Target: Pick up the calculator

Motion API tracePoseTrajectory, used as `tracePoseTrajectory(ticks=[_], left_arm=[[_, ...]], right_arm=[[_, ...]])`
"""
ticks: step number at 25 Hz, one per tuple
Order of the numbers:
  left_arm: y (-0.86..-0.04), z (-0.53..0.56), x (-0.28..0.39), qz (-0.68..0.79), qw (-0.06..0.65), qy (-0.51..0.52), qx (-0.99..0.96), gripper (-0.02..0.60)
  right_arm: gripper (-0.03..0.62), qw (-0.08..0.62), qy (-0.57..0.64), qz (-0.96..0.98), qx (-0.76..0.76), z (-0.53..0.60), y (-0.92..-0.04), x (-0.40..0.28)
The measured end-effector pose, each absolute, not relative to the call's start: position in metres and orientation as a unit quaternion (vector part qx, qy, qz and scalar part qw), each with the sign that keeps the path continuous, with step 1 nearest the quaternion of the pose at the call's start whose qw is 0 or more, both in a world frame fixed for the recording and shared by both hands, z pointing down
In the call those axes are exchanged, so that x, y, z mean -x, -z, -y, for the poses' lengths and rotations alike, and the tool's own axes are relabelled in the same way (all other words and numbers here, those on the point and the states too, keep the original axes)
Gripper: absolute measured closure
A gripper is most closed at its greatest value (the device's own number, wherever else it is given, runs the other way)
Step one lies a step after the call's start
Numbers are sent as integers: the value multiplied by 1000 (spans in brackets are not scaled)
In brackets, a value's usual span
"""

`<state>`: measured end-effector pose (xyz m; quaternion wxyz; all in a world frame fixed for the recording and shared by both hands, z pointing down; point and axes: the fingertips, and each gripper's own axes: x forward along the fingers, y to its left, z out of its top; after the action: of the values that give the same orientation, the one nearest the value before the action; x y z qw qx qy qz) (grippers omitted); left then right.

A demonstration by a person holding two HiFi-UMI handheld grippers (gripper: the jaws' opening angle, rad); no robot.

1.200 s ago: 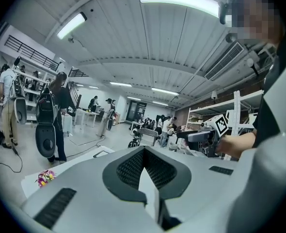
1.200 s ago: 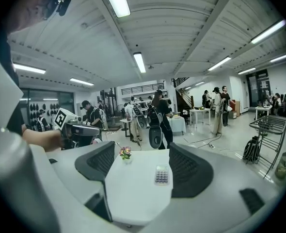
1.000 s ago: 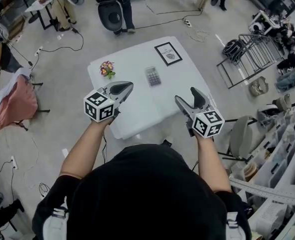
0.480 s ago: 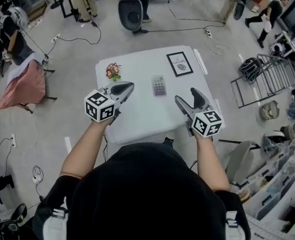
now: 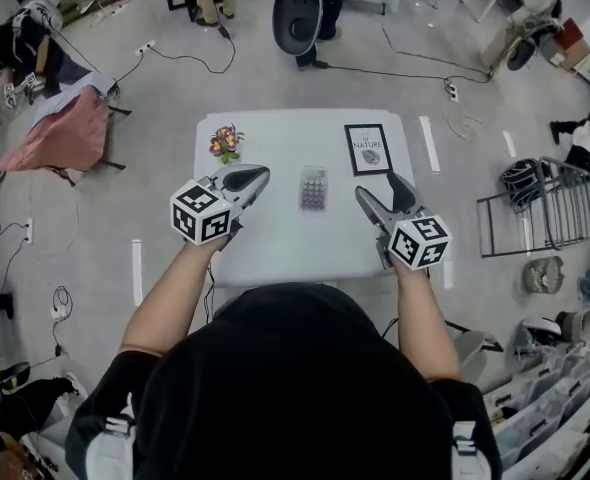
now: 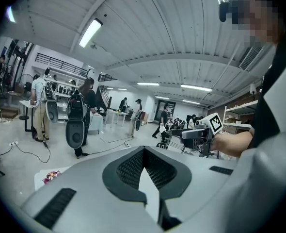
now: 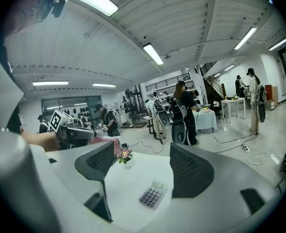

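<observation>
The calculator [image 5: 313, 188], grey with purple keys, lies flat near the middle of the white table [image 5: 275, 248]. Both grippers hover above the table's near half, one on each side of the calculator, and neither touches it. My left gripper [image 5: 258, 174] is shut with nothing in it; its pads [image 6: 128, 169] meet at the tips. My right gripper [image 5: 379, 191] is open and empty. The right gripper view shows the calculator [image 7: 151, 194] low between the two spread fingers [image 7: 98, 163], well ahead of them.
A small pot of flowers [image 5: 224, 143] stands at the table's far left, and a framed picture [image 5: 366, 149] lies at its far right. Chairs, cables on the floor and several people surround the table. A metal rack [image 5: 550, 203] stands to the right.
The head view has swung round, so the table now sits square in front and closer to centre. Both grippers keep the same pose and jaw state.
</observation>
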<state>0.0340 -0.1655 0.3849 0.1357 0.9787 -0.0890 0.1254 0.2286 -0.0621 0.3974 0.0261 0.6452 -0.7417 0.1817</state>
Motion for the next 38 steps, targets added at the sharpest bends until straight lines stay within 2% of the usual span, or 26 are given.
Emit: tracePoseTrajectory(ticks=[22, 38], left_arm=[[-390, 151, -98, 213, 163, -133, -954, 566], [-409, 148, -81, 246, 185, -133, -942, 566]], right_arm=[[223, 42, -190, 813, -549, 117, -395, -334], [223, 55, -202, 833, -512, 140, -414, -316]])
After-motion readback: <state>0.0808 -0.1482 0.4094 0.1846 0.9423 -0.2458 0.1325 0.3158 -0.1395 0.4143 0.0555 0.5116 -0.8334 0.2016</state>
